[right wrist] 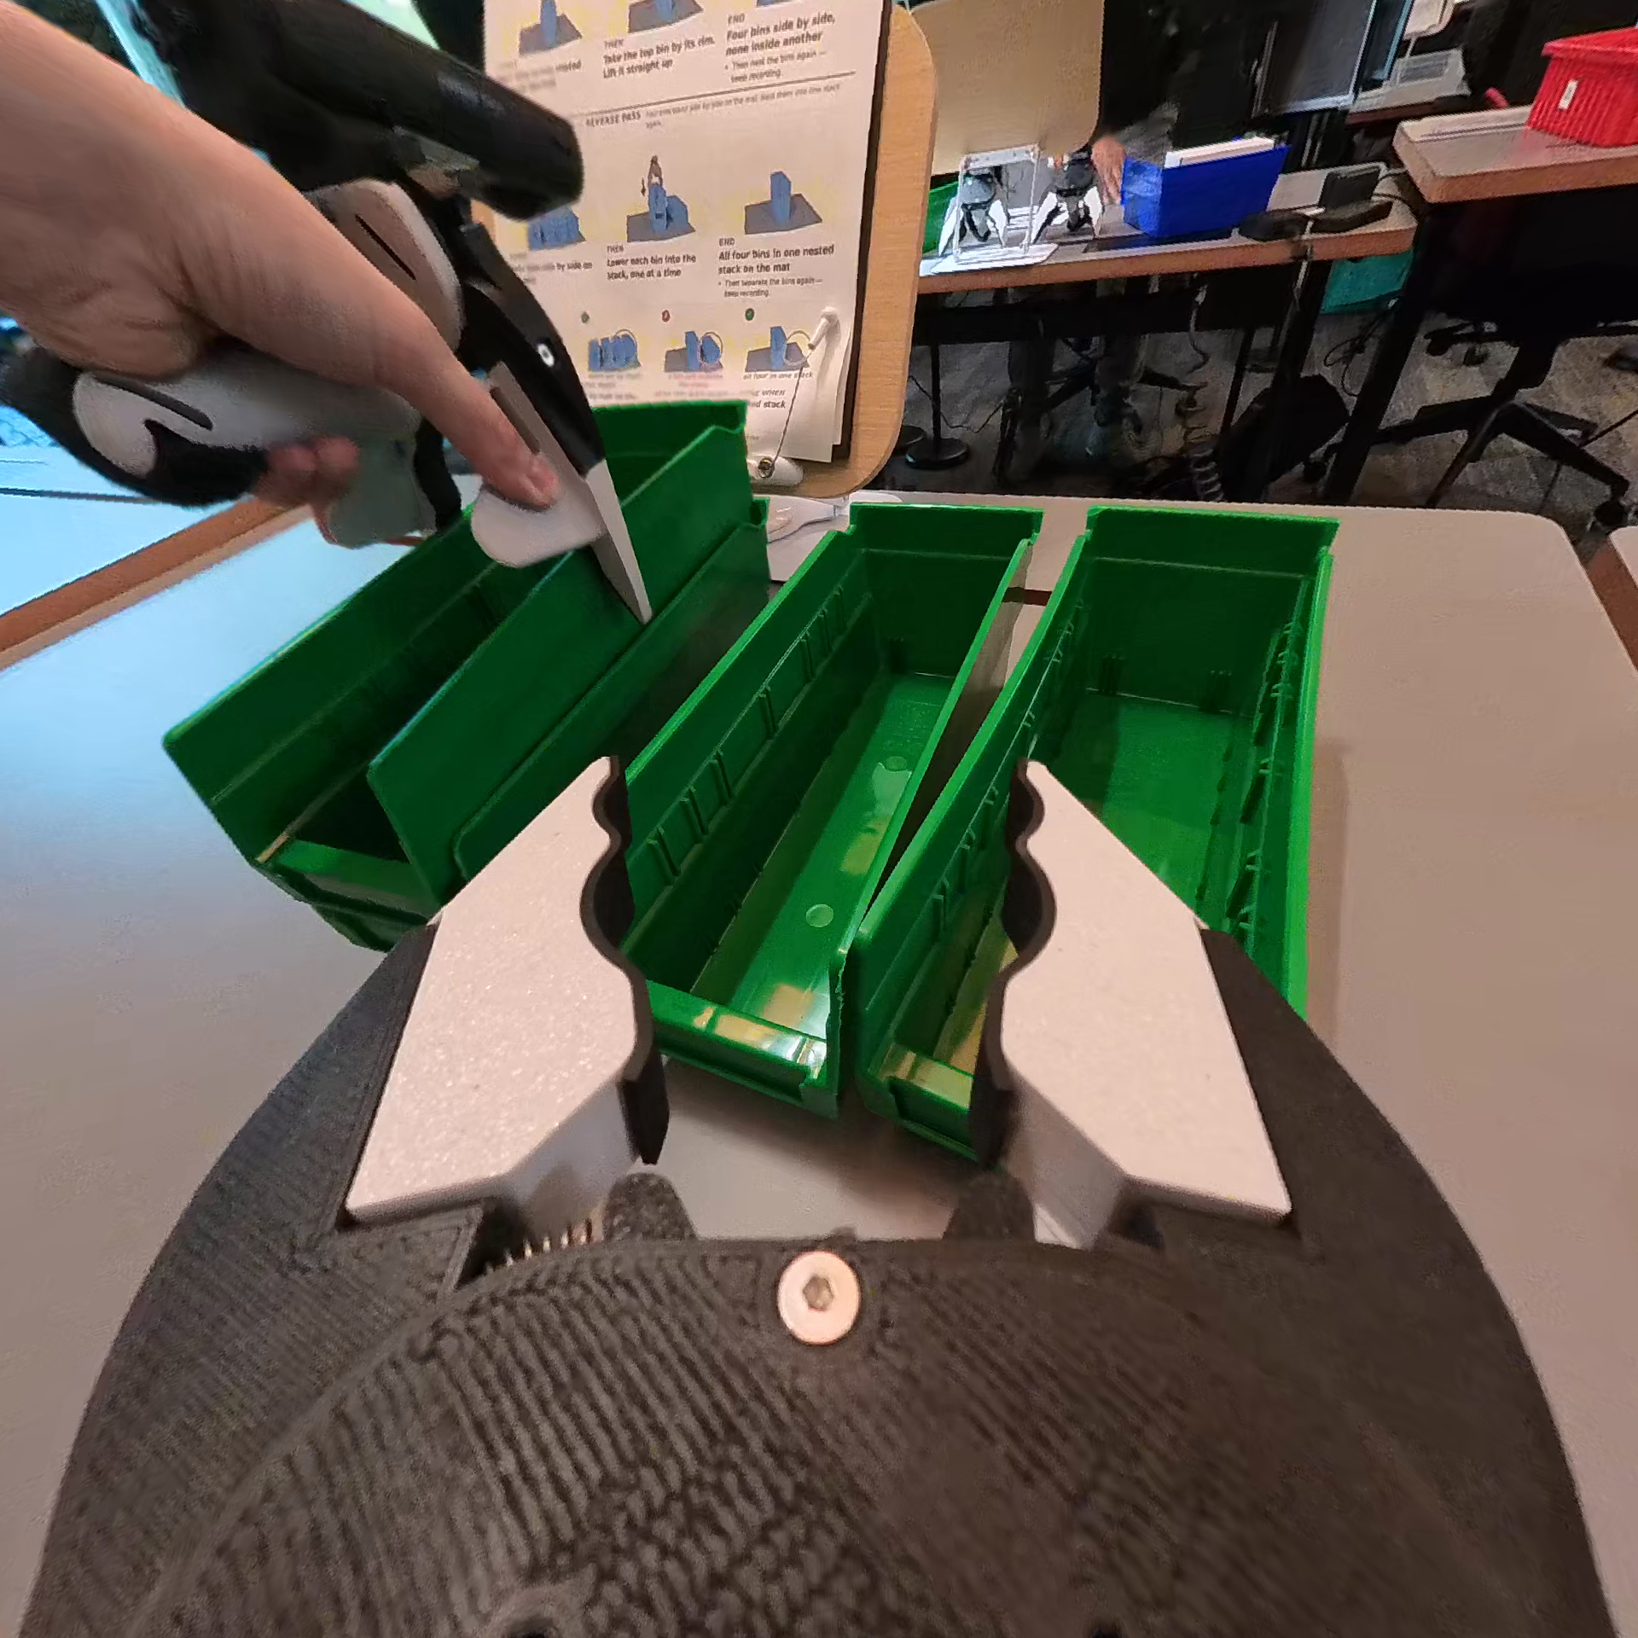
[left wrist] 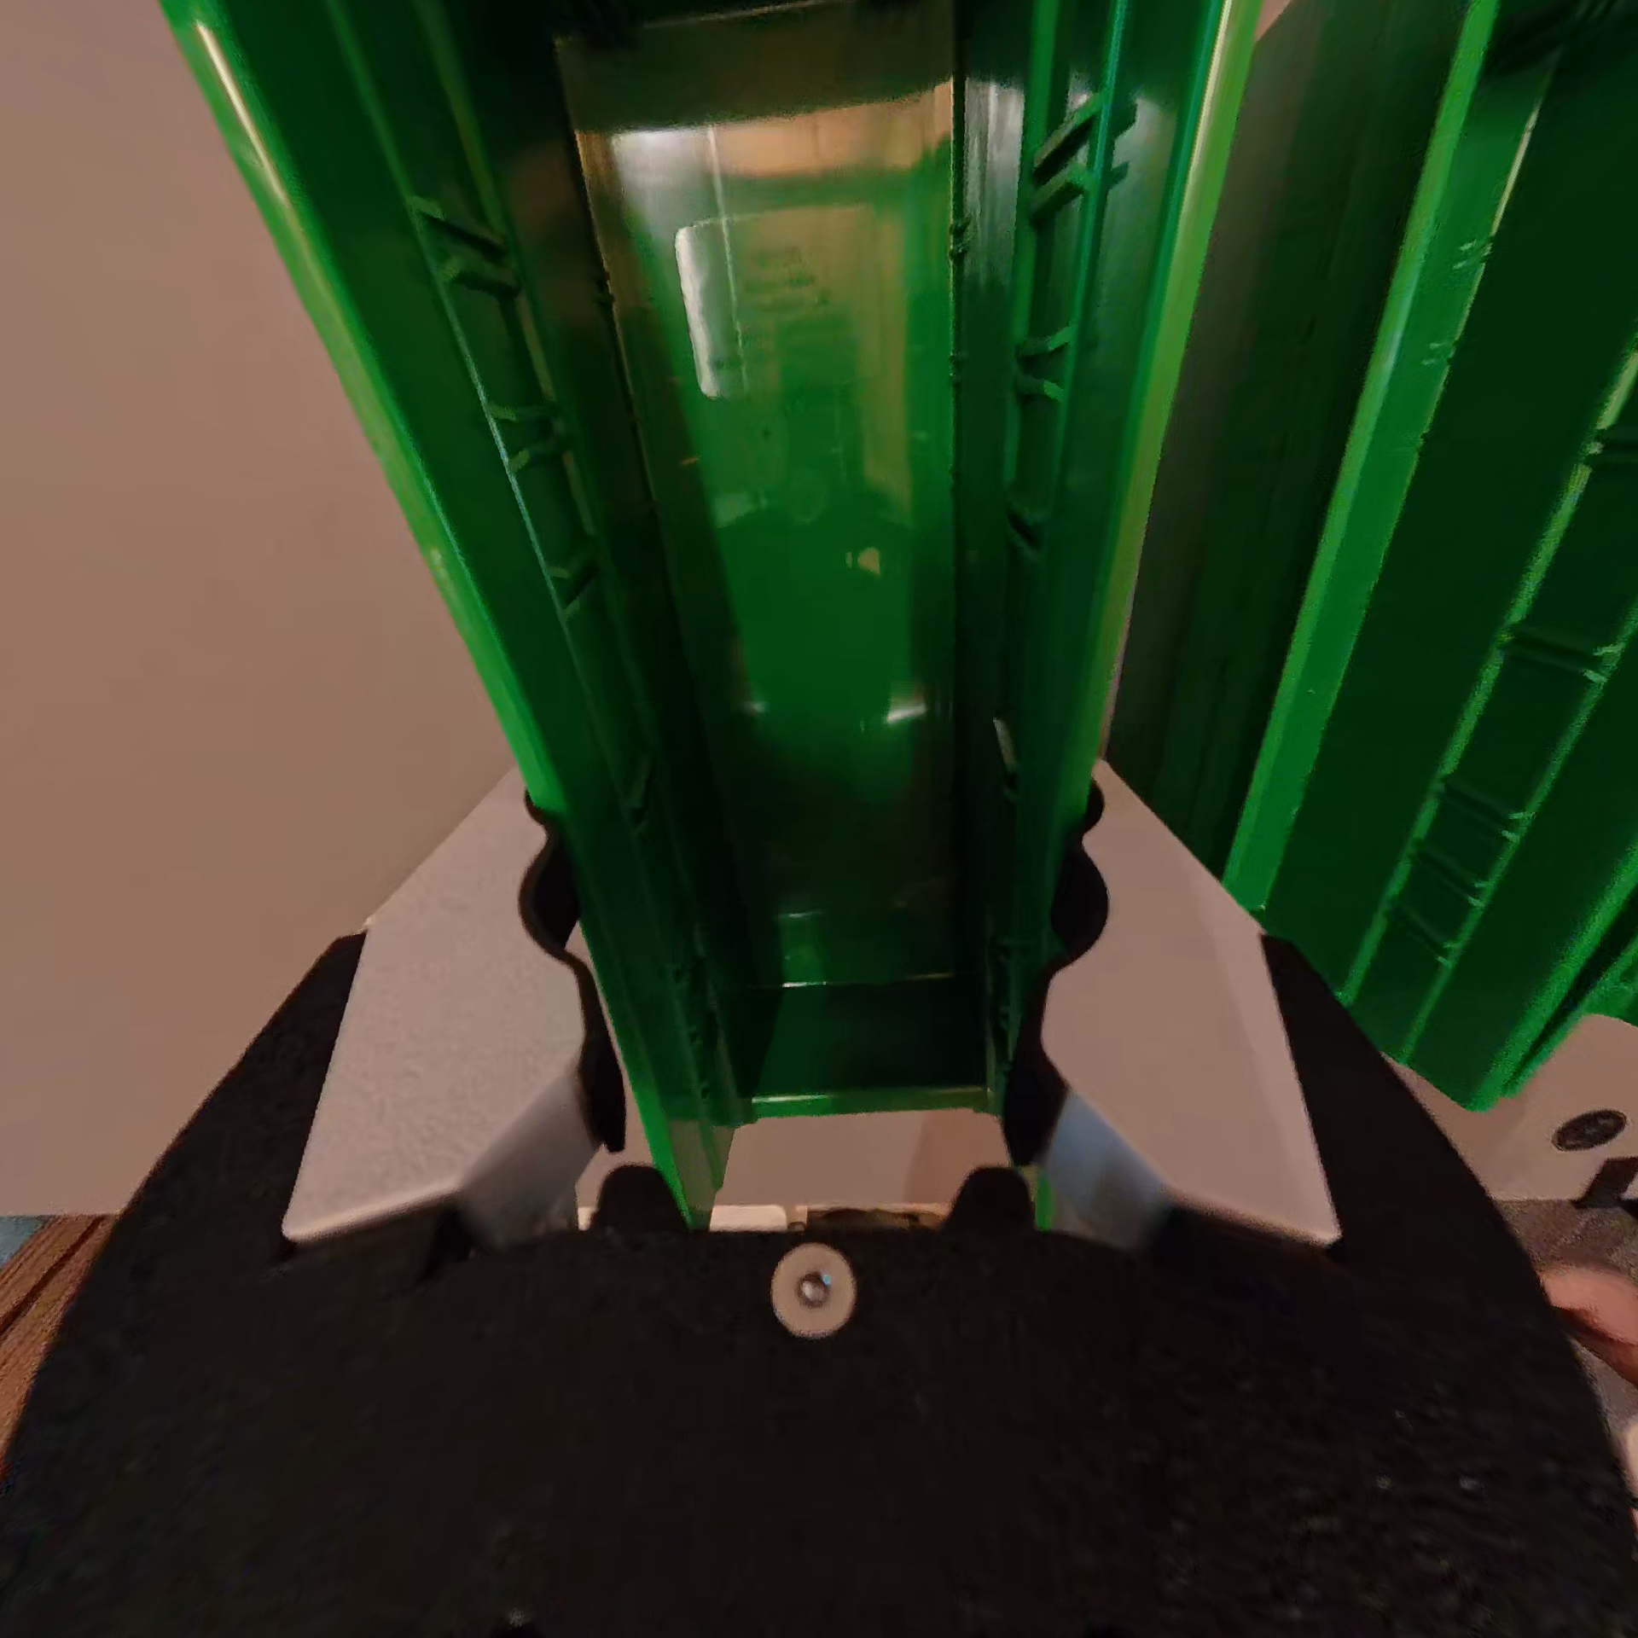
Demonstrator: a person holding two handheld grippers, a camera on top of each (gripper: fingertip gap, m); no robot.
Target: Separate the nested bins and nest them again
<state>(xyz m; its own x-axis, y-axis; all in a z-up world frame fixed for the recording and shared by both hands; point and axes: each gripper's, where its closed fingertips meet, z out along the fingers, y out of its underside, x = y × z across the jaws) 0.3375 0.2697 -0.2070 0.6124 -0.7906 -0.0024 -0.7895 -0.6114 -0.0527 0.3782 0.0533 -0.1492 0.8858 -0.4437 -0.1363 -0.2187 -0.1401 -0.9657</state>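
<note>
My left gripper (left wrist: 815, 966) clamped both long walls of a tilted bin (right wrist: 496, 709), itself left of the middle bin (right wrist: 798, 851) and partly inside another. The right gripper (right wrist: 824, 957) hovered wide, holding nothing, before the middle bin. I judged the bins light, stiff and slick: grip by the rims. Pale table (right wrist: 1462, 798); cluttered workroom beyond.
</note>
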